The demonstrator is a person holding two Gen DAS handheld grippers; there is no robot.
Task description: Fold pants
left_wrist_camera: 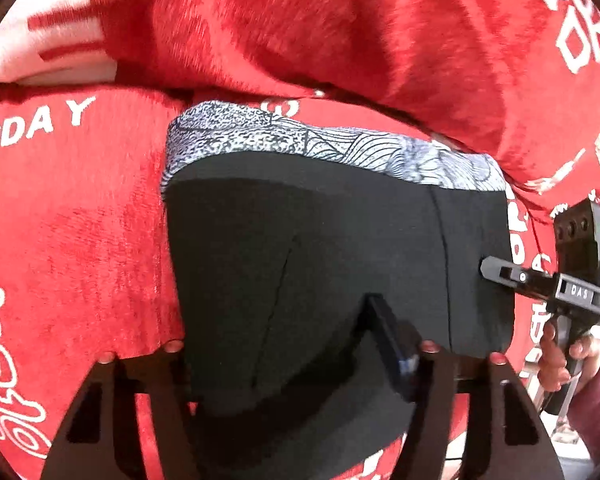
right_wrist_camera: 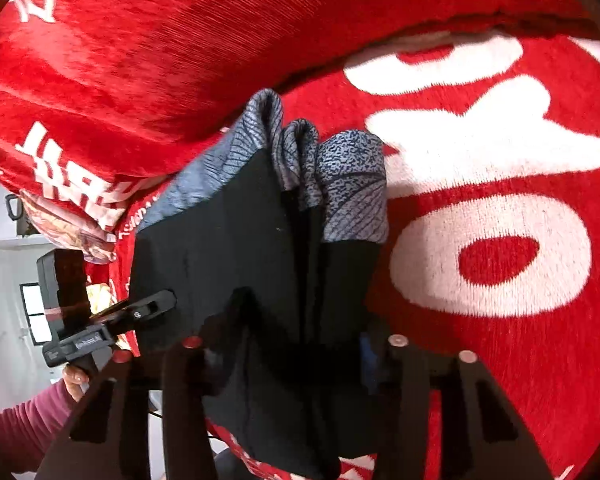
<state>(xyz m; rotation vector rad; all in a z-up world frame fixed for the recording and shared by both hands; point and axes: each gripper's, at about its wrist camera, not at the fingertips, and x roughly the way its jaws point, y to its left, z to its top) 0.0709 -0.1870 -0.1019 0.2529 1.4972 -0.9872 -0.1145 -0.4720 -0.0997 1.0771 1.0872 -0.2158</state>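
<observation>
1. A red blanket [left_wrist_camera: 80, 220] with white lettering covers the whole surface under the work; whether a bed or a sofa lies beneath it I cannot tell. A bunched fold of the same red fabric rises along the far side of the pants, so that side is hemmed in.

2. The black pants [left_wrist_camera: 308, 248] lie on the blanket, folded into a compact block, with the patterned grey-and-white waistband [left_wrist_camera: 320, 140] along their far edge. In the right wrist view the waistband [right_wrist_camera: 332, 184] shows several stacked layers, which suggests the fold is well along and the block is being squared or carried.

3. The left tongs [left_wrist_camera: 300, 344] reach over the near edge of the pants, their fingers spread wide with cloth bulging between them; from this view I cannot tell whether they pinch it or merely straddle it.

4. The right tongs [left_wrist_camera: 500, 276] come in from the right edge of the pants, tips touching the black cloth near the side seam. In their own view the right tongs [right_wrist_camera: 292, 344] also straddle dark fabric, and their grip is equally unclear.

5. Held at adjacent edges, the two tools probably keep the layers aligned.
</observation>
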